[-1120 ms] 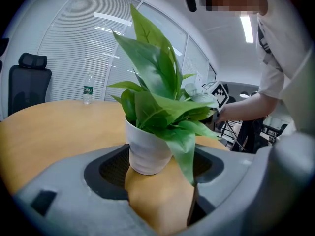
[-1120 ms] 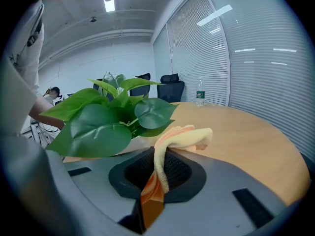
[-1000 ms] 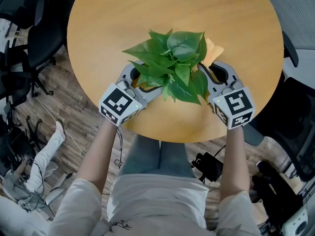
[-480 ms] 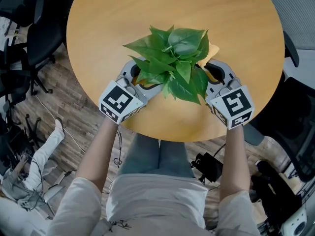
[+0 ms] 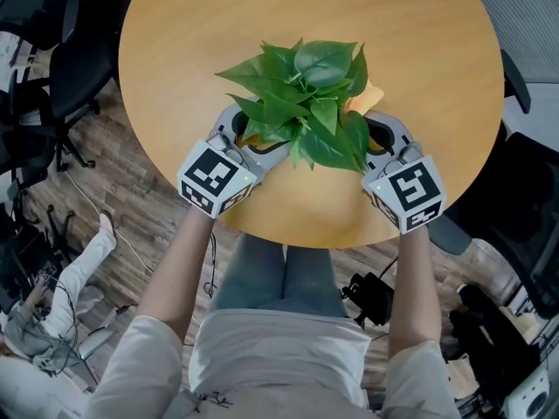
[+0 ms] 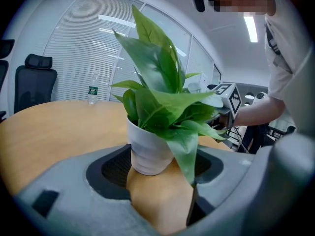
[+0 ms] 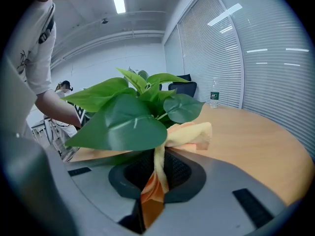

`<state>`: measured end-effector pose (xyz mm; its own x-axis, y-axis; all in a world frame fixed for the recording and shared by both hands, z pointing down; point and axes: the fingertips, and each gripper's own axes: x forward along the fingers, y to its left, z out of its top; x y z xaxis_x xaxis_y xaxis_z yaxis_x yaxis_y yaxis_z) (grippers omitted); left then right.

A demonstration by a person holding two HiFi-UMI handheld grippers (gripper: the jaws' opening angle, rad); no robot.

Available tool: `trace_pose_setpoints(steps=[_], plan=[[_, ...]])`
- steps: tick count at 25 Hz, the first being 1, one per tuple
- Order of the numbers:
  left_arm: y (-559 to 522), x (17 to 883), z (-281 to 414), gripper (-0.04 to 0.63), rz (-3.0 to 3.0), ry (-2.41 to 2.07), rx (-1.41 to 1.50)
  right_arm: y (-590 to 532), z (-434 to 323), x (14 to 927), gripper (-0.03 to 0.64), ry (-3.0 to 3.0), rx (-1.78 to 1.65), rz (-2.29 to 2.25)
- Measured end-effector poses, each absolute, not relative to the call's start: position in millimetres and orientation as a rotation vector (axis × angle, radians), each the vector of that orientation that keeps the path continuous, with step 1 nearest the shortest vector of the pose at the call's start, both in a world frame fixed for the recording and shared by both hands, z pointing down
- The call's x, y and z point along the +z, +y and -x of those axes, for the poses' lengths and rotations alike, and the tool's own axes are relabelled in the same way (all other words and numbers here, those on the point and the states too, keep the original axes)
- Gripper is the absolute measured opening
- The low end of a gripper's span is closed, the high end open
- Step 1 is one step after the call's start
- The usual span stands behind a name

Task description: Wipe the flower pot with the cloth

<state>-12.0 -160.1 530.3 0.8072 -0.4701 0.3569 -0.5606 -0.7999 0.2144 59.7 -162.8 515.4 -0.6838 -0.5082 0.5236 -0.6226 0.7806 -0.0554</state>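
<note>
A leafy green plant [image 5: 306, 94] stands in a white ribbed flower pot [image 6: 147, 151] on the round wooden table [image 5: 419, 51]. In the head view the leaves hide the pot. My left gripper [image 5: 253, 138] reaches in from the left, and its jaws are shut on the base of the pot. From the right, my right gripper [image 5: 376, 129] is shut on a yellow-orange cloth [image 7: 192, 134]. The cloth trails out of the jaws and lies bunched against the pot's side under the leaves. A corner of the cloth [image 5: 371, 92] shows beyond the foliage.
A water bottle [image 6: 92, 95] stands at the far side of the table. Black office chairs [image 5: 61, 68] stand on the wooden floor to the left, and a mesh chair [image 5: 524, 59] to the right. The person's legs are at the table's near edge.
My right gripper has slid a little leftward round the pot with the cloth. The plant's leaves have shifted slightly away from me. The left gripper has kept still.
</note>
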Motion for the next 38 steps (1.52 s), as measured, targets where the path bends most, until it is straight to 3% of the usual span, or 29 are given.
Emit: trace_pose_setpoints(steps=[38], plan=[[-150.0,536.7,1.2,0.327,-2.373,-1.201,0.462,-114.6,-35.9,527.7,0.046,-2.497,0.371,-0.807]])
